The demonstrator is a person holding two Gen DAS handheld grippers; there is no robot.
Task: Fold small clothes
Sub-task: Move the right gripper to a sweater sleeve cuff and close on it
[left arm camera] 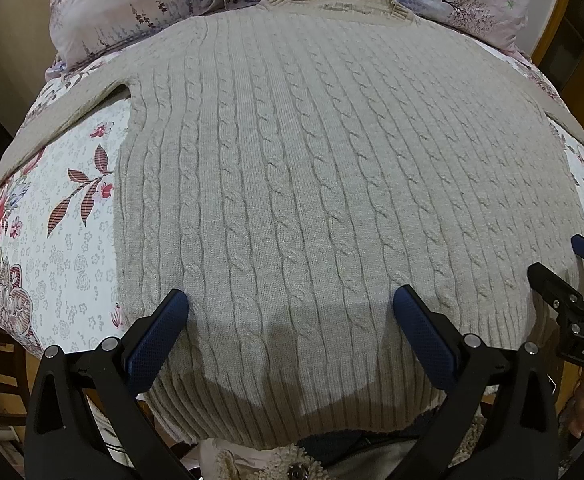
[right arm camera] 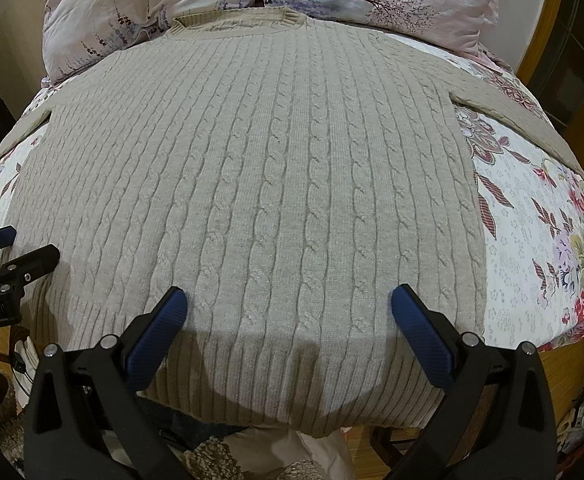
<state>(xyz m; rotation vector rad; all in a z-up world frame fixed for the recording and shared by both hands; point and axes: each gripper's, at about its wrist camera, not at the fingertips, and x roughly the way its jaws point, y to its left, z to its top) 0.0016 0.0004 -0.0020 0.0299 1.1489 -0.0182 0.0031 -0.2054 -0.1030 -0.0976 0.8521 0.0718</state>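
A beige cable-knit sweater (left arm camera: 332, 184) lies spread flat, front up, on a floral bedspread (left arm camera: 71, 248). Its ribbed collar (left arm camera: 332, 4) is at the far end, touching two pale printed pillows (left arm camera: 151, 4), and its ribbed hem (left arm camera: 275, 412) is at the near edge, hanging slightly over the edge of the bed. The left sleeve (left arm camera: 59, 120) runs out to the left and down along the curve of the bedspread; the right sleeve (right arm camera: 520, 116) runs out to the right in the same way.

The left claw (left arm camera: 290, 306) hovers over the near part of the sweater, left of its middle, with both blue-padded fingers (left arm camera: 159, 336) spread wide apart and nothing between them. Its shadow falls on the knit just above the hem. Whether the pads touch the fabric cannot be told.

The right claw (right arm camera: 289, 304) is likewise wide open and holds nothing, poised over the near part of the sweater toward its right side, with its own shadow on the ribbing. In the left wrist view the right claw (left arm camera: 572, 256) appears at the right edge, just beside the sweater's near right corner; in the right wrist view the left claw (right arm camera: 19, 246) shows at the left edge, near the sweater's near left corner.

A wooden frame (right arm camera: 540, 20) stands at the far right behind the pillows.
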